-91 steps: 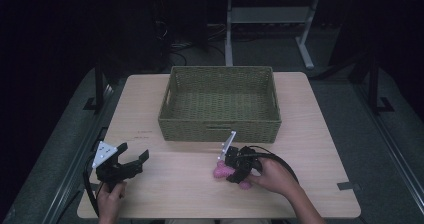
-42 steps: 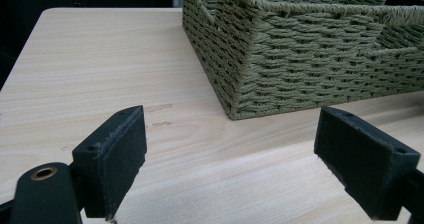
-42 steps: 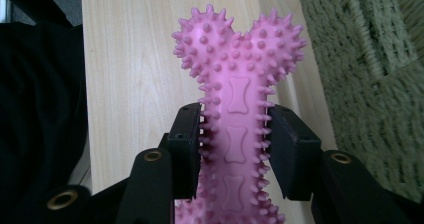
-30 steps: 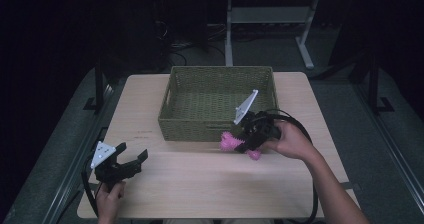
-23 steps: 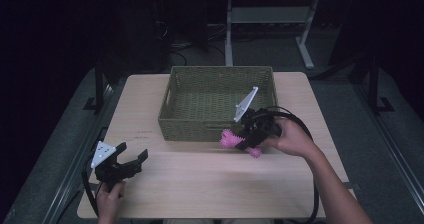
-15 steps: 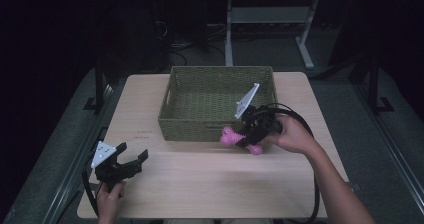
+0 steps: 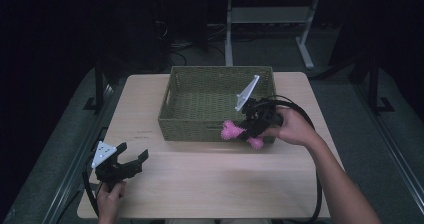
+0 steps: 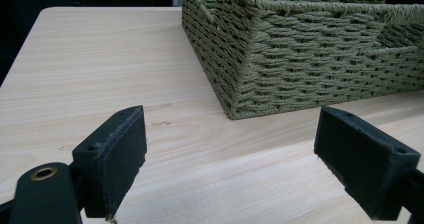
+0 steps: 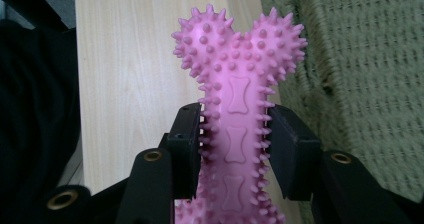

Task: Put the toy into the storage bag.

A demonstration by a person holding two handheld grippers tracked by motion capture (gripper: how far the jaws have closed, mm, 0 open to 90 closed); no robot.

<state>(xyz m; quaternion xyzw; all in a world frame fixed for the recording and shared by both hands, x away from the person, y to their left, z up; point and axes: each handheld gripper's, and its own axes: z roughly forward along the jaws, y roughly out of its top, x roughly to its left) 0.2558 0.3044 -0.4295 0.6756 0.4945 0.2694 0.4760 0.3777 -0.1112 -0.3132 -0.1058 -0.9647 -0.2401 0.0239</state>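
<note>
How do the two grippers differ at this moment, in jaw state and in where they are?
The right gripper is shut on the pink spiked bone toy, its jaws on the shaft; the left gripper stands open with nothing between its jaws. The right gripper is at the woven basket's near right corner; the left gripper sits at the table's near left corner, apart from the basket. Both have black jaws.

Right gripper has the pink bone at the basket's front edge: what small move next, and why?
Probably lift and carry it farther over the rim. The right gripper is shut on the bone, which hangs at the front wall of the basket, not yet above its inside.
</note>
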